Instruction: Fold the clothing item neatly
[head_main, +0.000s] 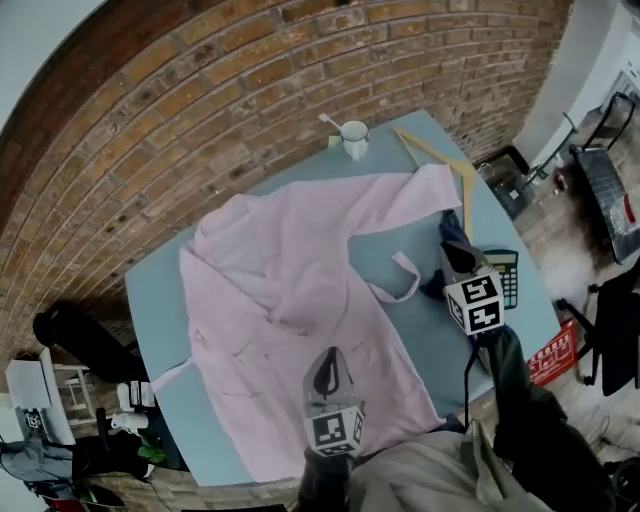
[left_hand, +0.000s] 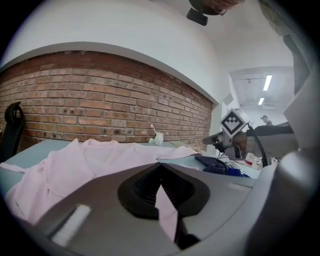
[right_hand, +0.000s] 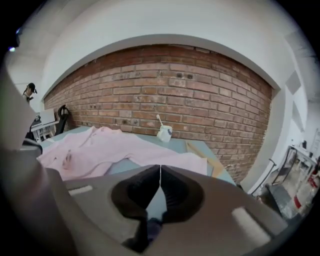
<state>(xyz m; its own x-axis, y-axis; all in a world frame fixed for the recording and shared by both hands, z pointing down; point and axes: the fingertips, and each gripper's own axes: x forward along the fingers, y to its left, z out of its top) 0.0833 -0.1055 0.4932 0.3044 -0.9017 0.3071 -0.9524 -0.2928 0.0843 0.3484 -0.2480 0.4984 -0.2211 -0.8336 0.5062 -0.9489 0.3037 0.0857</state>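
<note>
Pink garment (head_main: 290, 290) lies spread open on the blue bench (head_main: 155, 300) in the head view, reaching from just in front of the white mug (head_main: 354, 138) back toward me. My left claw (head_main: 327, 365) hangs over the edge farthest from the mug. My right claw (head_main: 452, 258) is beside the garment, nearer the mug.

Left gripper view: the pads are clenched together with pink cloth behind them. I cannot tell whether it is pinched.

Right gripper view: this claw is clenched too, with bare bench behind it and the mug ahead.

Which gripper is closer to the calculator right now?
Right. The right gripper is just beside the calculator; the left gripper is farther off, over the pink shirt.
</note>
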